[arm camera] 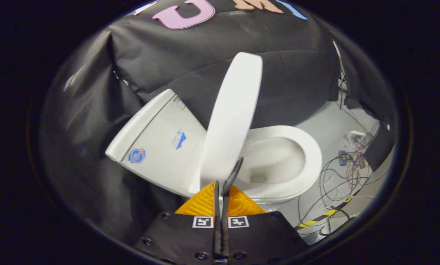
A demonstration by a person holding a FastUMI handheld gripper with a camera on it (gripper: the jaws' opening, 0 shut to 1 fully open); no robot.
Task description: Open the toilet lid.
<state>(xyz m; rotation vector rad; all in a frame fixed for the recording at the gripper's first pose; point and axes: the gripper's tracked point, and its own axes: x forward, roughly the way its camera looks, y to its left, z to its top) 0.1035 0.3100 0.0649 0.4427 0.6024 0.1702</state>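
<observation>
On booth floor [326, 121]: one toilet [282, 162], one tank [157, 147] behind bowl, one lid [231, 117] raised upright between them. Cable tangle [347, 173] beside bowl. Gripper [223, 184] jaws pressed together, tips by lid's lower edge.

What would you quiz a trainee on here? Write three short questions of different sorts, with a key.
1. True or false: the white oval plastic toilet lid lies flat on the seat.
2. The fingers of the claw are: A) wide open, B) closed together, C) clamped round a cable.
3. Fill in: the raised lid stands between the white ceramic tank and the open ____.

Key: 1 false, it stands raised, nearly upright; 2 B; 3 bowl.
</observation>
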